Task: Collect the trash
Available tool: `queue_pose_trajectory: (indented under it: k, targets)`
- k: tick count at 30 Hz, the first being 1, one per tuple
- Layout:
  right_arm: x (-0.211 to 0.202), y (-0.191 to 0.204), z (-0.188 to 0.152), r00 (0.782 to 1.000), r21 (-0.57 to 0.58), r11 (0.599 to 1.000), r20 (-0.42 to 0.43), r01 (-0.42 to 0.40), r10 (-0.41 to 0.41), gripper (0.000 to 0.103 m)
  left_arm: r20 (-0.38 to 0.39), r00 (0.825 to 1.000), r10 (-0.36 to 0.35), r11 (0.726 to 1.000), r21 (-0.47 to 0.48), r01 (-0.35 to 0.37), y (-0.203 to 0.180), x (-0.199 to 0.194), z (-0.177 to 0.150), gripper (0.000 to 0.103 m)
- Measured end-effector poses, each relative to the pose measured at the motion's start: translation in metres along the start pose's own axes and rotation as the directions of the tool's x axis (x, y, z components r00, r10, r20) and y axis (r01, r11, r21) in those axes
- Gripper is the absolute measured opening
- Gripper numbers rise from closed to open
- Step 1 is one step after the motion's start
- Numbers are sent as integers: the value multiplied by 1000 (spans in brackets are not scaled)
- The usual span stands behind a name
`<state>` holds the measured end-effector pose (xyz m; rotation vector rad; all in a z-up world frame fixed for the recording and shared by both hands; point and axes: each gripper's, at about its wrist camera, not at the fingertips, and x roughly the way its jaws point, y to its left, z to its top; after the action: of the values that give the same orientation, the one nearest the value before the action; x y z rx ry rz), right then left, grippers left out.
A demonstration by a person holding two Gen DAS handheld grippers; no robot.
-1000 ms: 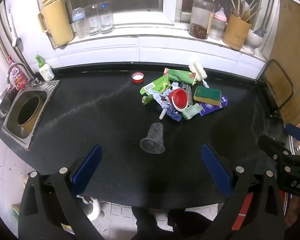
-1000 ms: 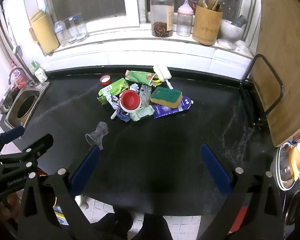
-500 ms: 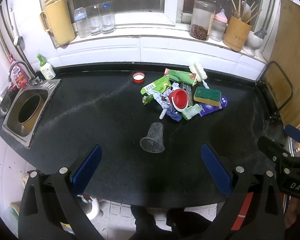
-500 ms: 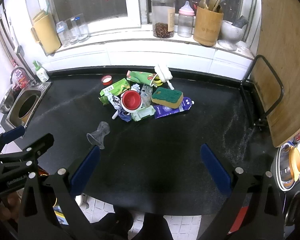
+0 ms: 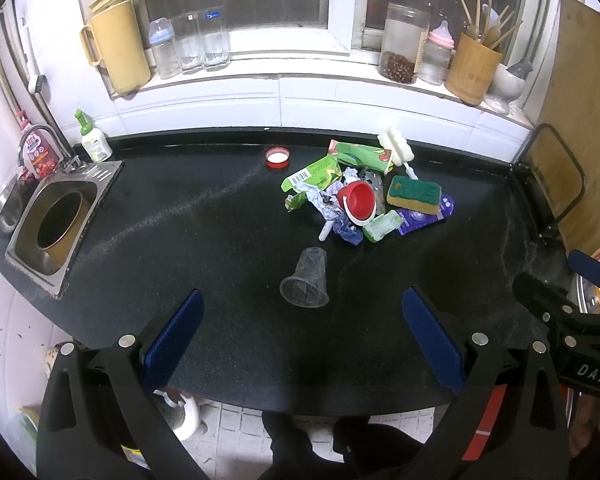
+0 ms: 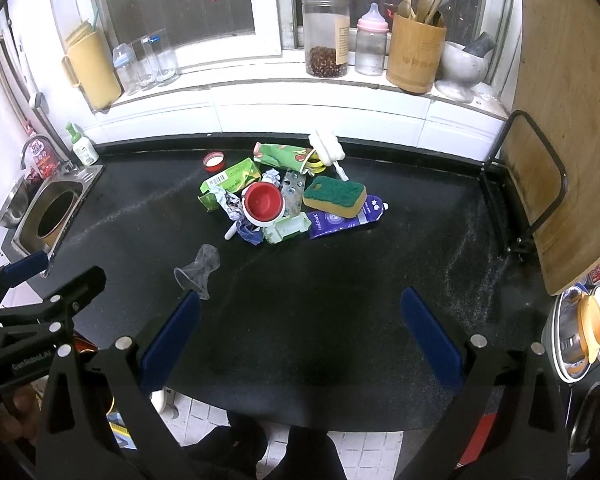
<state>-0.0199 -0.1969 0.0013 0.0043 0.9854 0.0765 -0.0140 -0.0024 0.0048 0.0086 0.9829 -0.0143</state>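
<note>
On your left the round bin opening (image 5: 59,224) sits in the black desk (image 5: 204,248). Your left gripper (image 5: 306,334) hangs spread wide and empty, a clear plastic cup (image 5: 308,278) lying on its side just ahead. Right of that, the trash pile (image 6: 284,200) lies mid-desk. Your right gripper (image 6: 300,332) is equally wide, holding nothing.

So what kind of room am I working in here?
Most likely a home kitchen: a black countertop with a small steel sink and tap at its left end, a windowsill holding a bamboo utensil holder and baby bottles, and a dish sponge among the trash pile.
</note>
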Motion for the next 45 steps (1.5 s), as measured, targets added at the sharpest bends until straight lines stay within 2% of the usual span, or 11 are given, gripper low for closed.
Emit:
queue_pose_trajectory:
  k: [15,45]
  targets:
    - [2,-2,0,1000,-1,1000,-2,-3,3,97,-4,1000,-5,1000,-9,5,0,-3,7,96]
    - [12,-3,8,1000,2,1000,-16,-13,13,97,-30,1000,-5,1000,-8,5,0,16,2,96]
